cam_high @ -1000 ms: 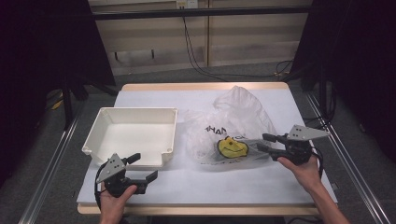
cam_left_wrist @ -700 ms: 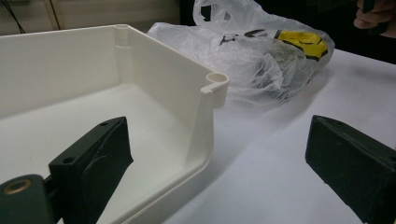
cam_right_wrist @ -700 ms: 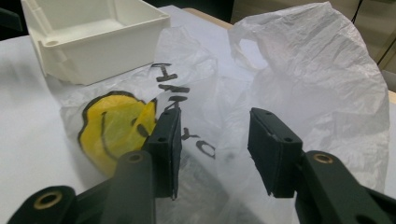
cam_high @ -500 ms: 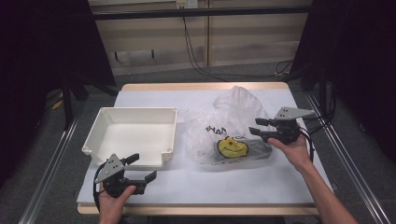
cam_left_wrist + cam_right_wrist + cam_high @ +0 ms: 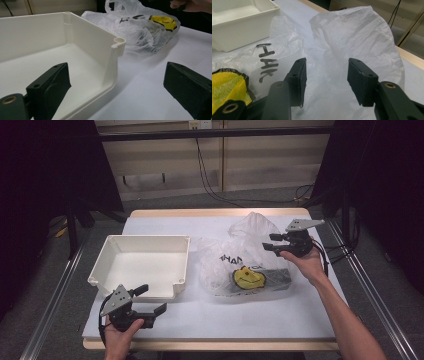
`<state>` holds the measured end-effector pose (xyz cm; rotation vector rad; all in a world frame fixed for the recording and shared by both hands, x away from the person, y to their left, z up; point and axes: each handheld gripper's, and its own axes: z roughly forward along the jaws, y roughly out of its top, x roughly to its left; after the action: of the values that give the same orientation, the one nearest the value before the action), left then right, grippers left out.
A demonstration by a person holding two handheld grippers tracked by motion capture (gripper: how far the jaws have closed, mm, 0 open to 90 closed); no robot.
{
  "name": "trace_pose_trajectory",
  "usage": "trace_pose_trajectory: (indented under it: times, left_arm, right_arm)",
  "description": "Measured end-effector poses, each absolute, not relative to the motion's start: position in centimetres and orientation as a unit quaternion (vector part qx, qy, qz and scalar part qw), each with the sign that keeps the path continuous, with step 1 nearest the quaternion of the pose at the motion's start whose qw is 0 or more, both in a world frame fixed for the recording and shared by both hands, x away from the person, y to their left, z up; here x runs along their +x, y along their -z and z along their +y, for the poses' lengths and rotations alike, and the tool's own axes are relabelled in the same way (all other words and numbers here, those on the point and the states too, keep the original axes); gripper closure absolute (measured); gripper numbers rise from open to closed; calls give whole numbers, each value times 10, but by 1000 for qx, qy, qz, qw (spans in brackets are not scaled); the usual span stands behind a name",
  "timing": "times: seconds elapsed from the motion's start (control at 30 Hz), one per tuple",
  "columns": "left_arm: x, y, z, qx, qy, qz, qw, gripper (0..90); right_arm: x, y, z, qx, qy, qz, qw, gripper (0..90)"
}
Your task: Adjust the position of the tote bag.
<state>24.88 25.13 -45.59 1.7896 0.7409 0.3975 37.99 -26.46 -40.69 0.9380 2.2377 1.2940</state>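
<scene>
With the plastic bag (image 5: pixel 245 262) lying just right of the white bin (image 5: pixel 142 265), the right gripper (image 5: pixel 325 78), whose parted jaws have just been widening around nothing, should pinch the upright handle loop (image 5: pixel 362 37) squarely, while the left gripper (image 5: pixel 150 307) waits wide open and empty at the bin's near corner.

Clear plastic bag (image 5: pixel 250 257) with black lettering and yellow smiley; white bin (image 5: pixel 142 265); black claws.

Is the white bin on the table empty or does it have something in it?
Empty: the white bin shows only its bare floor in the high and left gripper views.
</scene>
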Motion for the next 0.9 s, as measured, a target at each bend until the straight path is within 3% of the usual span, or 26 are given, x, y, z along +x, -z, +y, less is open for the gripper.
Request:
trace_pose_trajectory:
  times: [0.5, 0.9]
  left_arm:
    - [250, 457, 252, 757, -166, 314, 548, 69]
    - [251, 458, 251, 759, -162, 310, 548, 69]
  right_arm:
    - [421, 406, -248, 335, -445, 809, 190, 446]
    - [447, 433, -251, 356, -404, 826, 167, 437]
